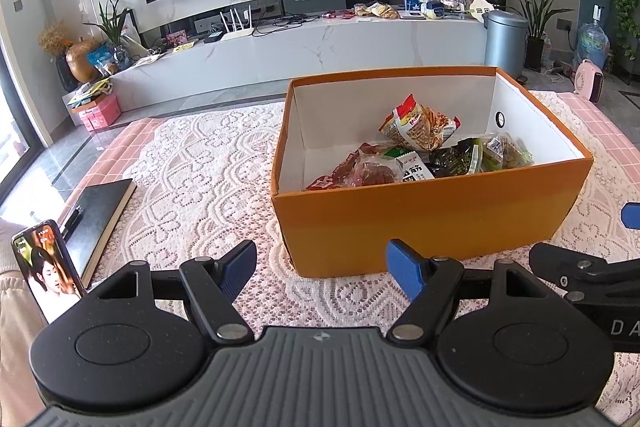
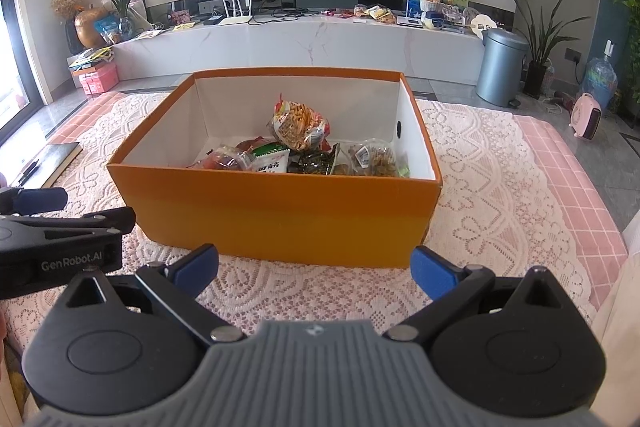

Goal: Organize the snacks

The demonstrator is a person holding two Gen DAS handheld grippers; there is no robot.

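An orange cardboard box [image 1: 432, 215] [image 2: 280, 211] with white inner walls stands on a lace-covered table. Inside lie several snack packets: a bag of stick crackers [image 1: 420, 125] [image 2: 298, 123], a red meat pack [image 1: 360, 173] [image 2: 224, 159], a green-and-white packet [image 1: 412, 167] [image 2: 270, 159], a dark pack [image 1: 450, 159] [image 2: 314, 161] and a clear nut bag [image 1: 506, 153] [image 2: 372, 157]. My left gripper [image 1: 322, 269] hovers open in front of the box's near left corner, holding nothing. My right gripper [image 2: 314, 269] stands open before the box's near wall, also empty.
A black notebook [image 1: 98, 217] and a propped phone [image 1: 48, 269] sit at the table's left. The lace tablecloth [image 1: 192, 163] lies over a pink cloth. Beyond are a TV cabinet [image 2: 304, 39], a grey bin [image 2: 500, 67], potted plants and a pink heater [image 2: 586, 115].
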